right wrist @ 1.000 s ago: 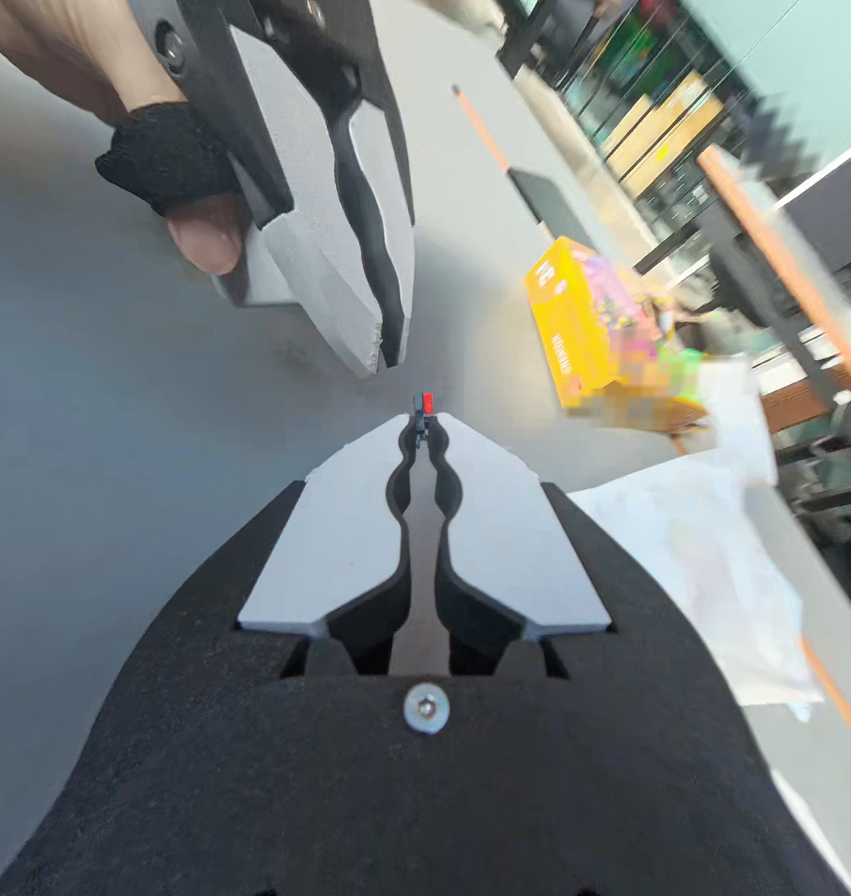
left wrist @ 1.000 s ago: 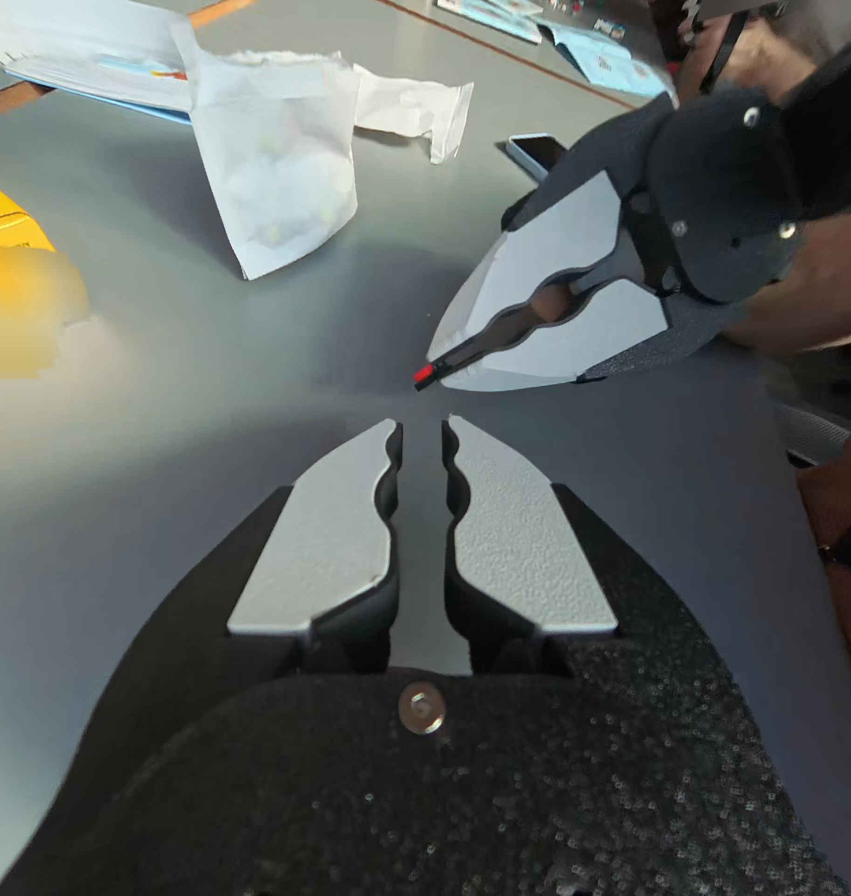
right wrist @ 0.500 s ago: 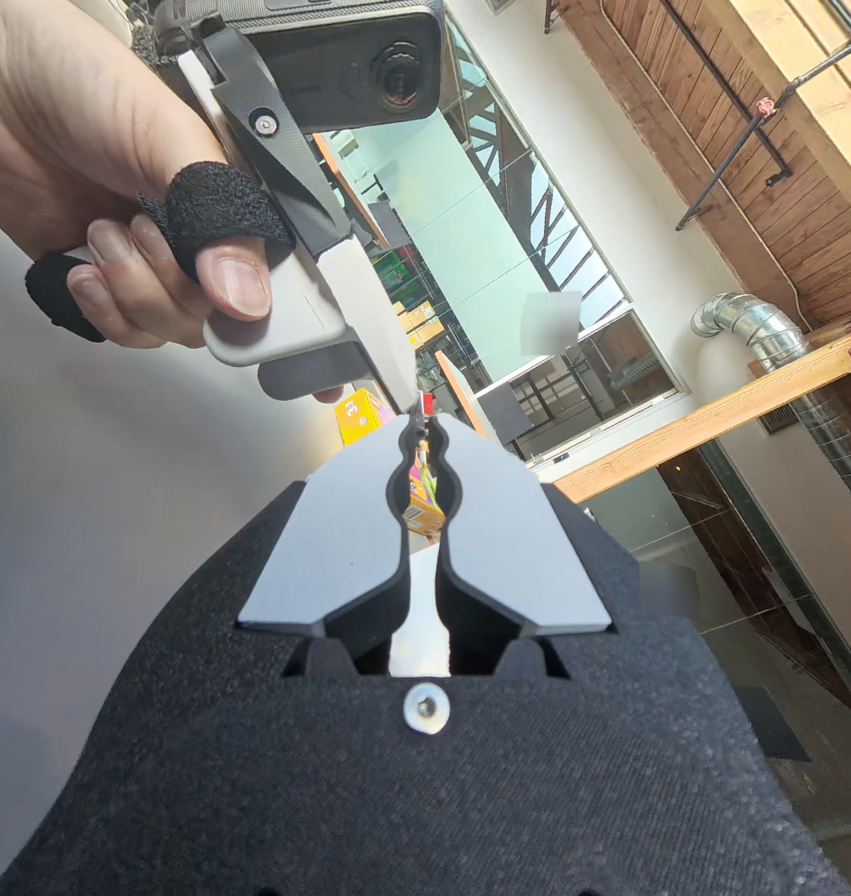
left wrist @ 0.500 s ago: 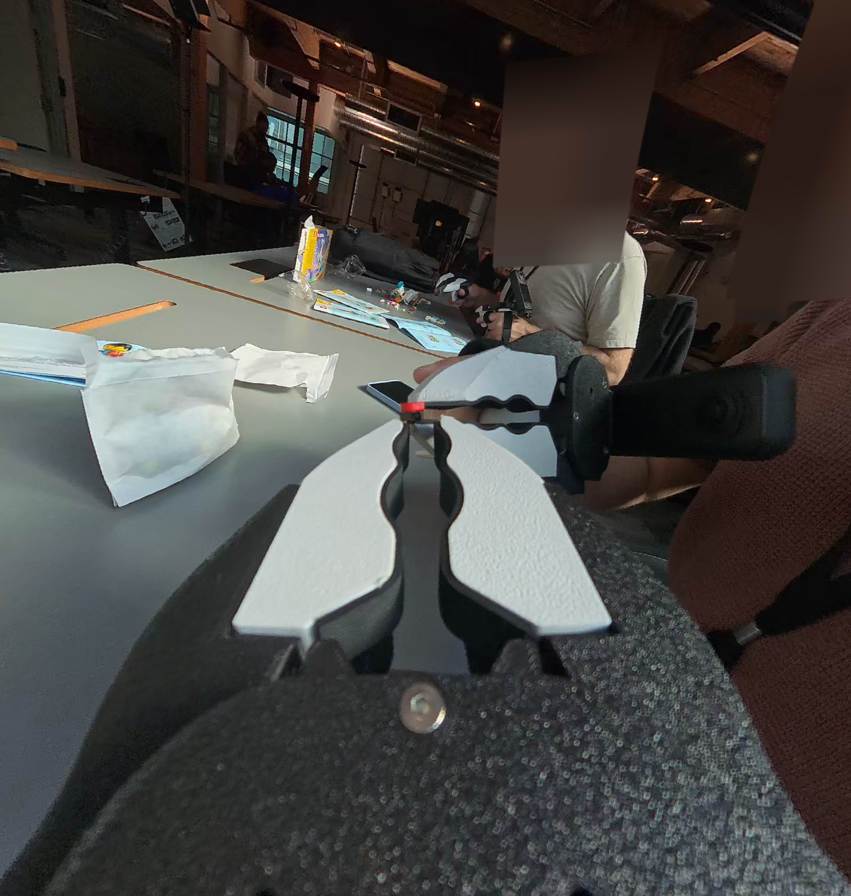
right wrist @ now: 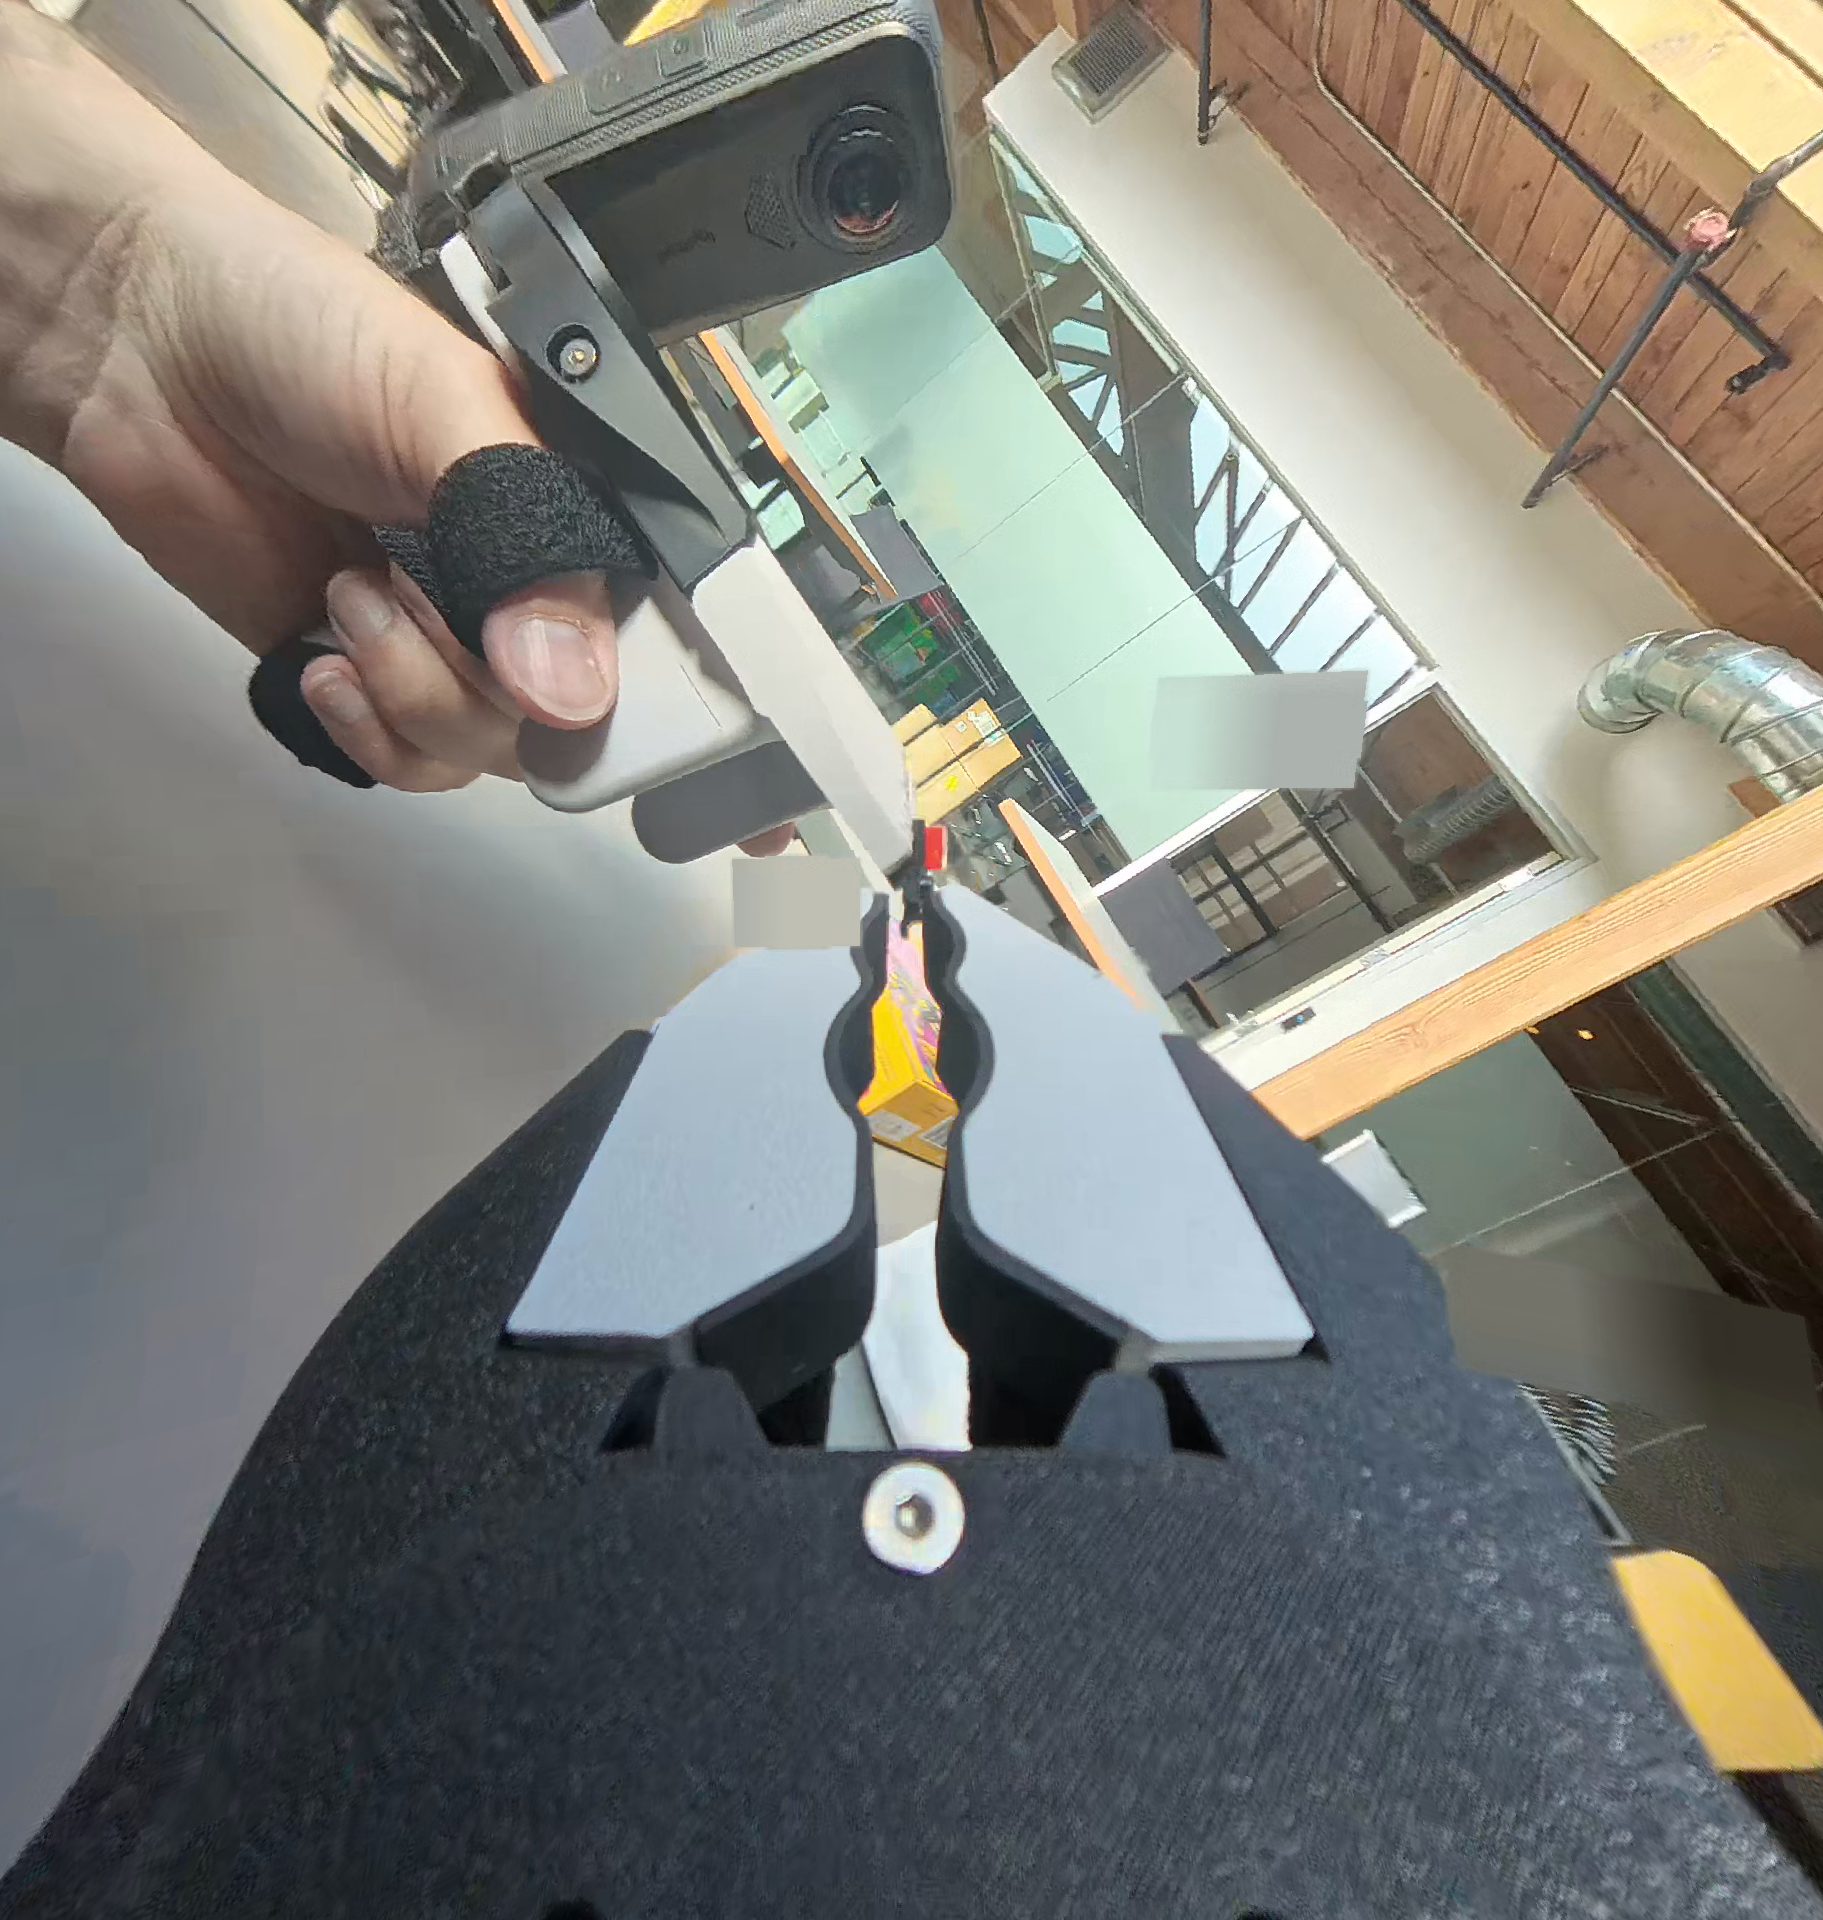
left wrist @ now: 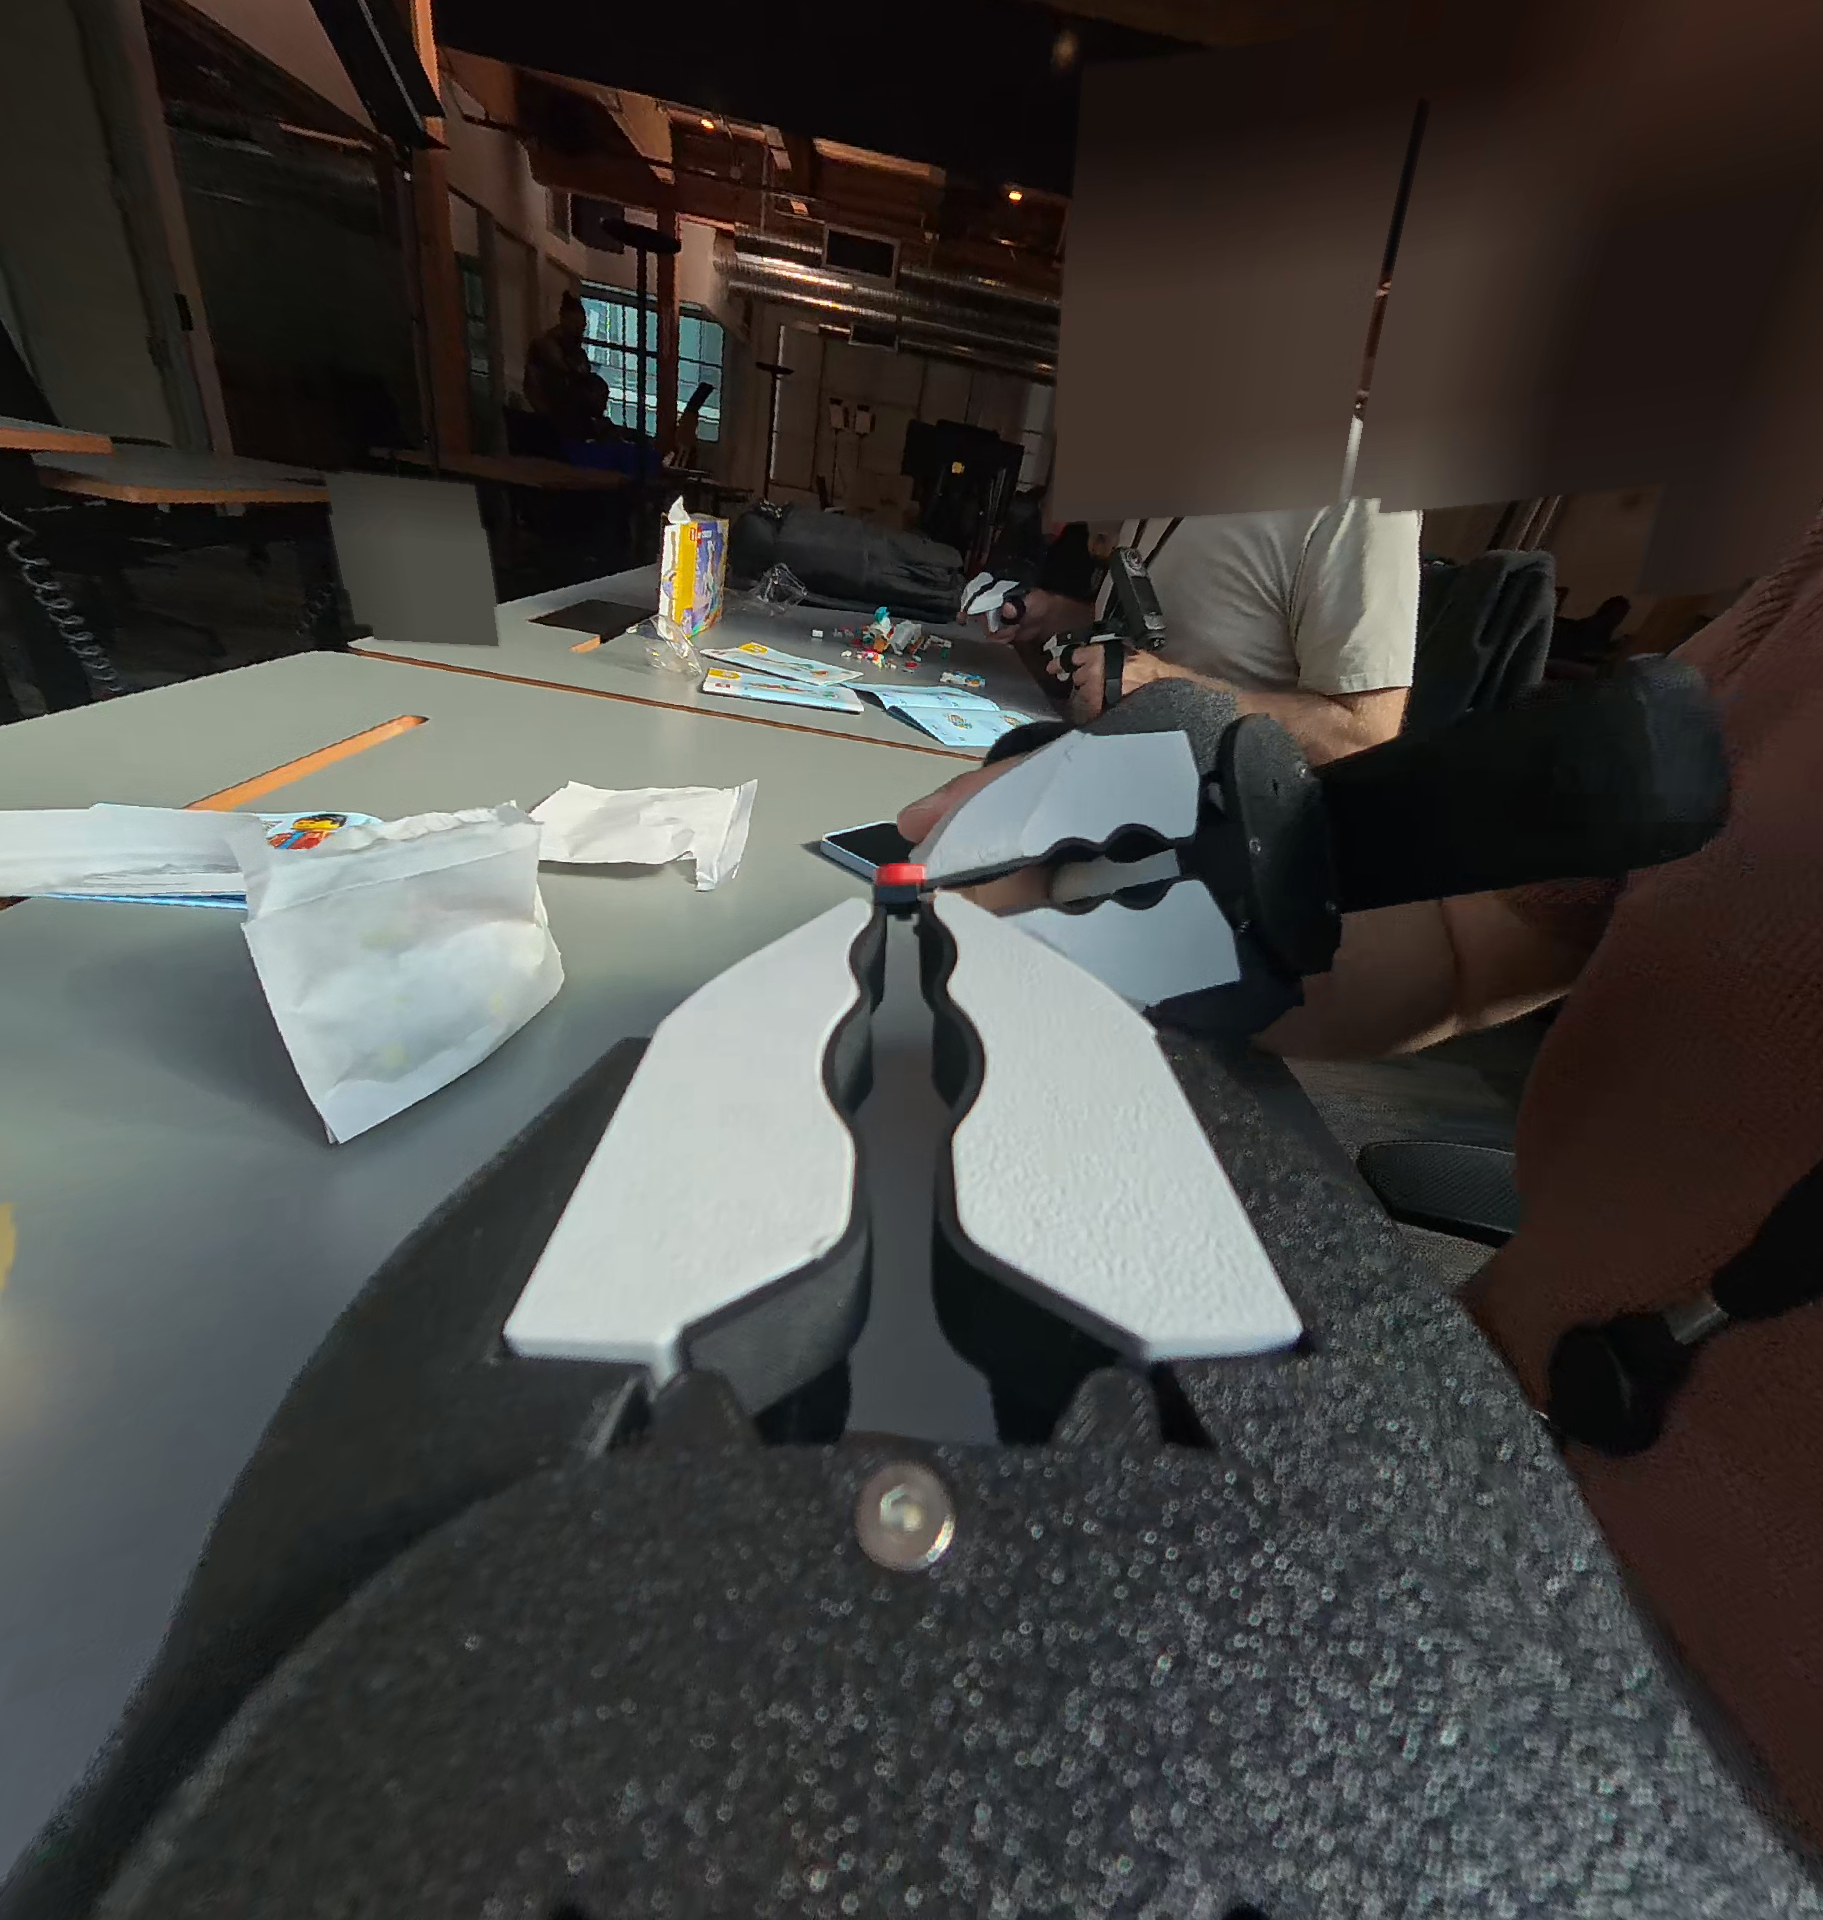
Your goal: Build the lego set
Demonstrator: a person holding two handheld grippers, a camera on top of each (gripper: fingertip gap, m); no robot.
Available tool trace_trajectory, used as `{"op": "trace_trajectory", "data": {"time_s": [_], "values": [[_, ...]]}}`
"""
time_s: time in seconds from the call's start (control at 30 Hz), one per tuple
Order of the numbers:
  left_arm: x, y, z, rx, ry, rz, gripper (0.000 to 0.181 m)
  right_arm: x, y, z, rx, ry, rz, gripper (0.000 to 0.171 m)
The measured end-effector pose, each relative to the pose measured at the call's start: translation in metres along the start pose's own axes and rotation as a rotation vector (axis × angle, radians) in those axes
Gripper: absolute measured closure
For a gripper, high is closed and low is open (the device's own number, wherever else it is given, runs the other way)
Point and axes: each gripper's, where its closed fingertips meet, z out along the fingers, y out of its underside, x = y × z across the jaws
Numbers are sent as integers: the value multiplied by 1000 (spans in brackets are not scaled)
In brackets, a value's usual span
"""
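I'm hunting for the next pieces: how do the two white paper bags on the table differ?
The nearer bag stands puffed up, with small shapes showing faintly through it; the farther bag lies flat and crumpled, seemingly empty. The nearer bag looks larger than the farther bag, though it is also closer to the camera. Both are white paper and rest on the grey table.

Left view: dim hall behind, tabletop [left wrist: 211, 1195] evenly lit, edges bowed. Right view: bright window [right wrist: 1042, 499] daylight, sharp centre, left side washed out and soft.
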Motion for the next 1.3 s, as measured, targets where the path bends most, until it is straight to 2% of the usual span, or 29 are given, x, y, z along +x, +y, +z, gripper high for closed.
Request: {"op": "trace_trajectory", "data": {"time_s": [0.2,0.23,0.3,0.43,0.53,0.63,0.7,0.8,0.93,1.07,1.2,1.3], "values": [[6,5,-2,-111,31,137,176,4,-7,-11,101,-259,486,164],[9,7,0,-139,46,168,181,10,-10,-12,132,-298,569,161],[13,9,3,-193,65,227,181,15,-13,-14,151,-377,628,160],[3,15,6,-273,6,269,181,5,6,-10,45,-453,571,156],[-27,46,-7,-440,-123,255,181,-5,62,-14,-169,-482,694,157],[-42,74,-19,-572,-203,264,175,-13,115,-32,-409,-474,635,157],[-53,85,-23,-639,-252,254,172,-8,134,-39,-467,-476,618,157],[-68,91,-16,-664,-278,246,171,-2,162,-36,-575,-490,693,157],[-76,93,1,-675,-252,239,171,-6,209,-36,-766,-495,614,160],[-81,97,11,-693,-253,286,171,-5,201,-28,-662,-544,588,164],[-81,105,18,-697,-225,270,171,-7,218,-30,-692,-612,360,164],[-84,108,18,-707,-229,268,171,-14,226,-23,-693,-659,350,171]]}}
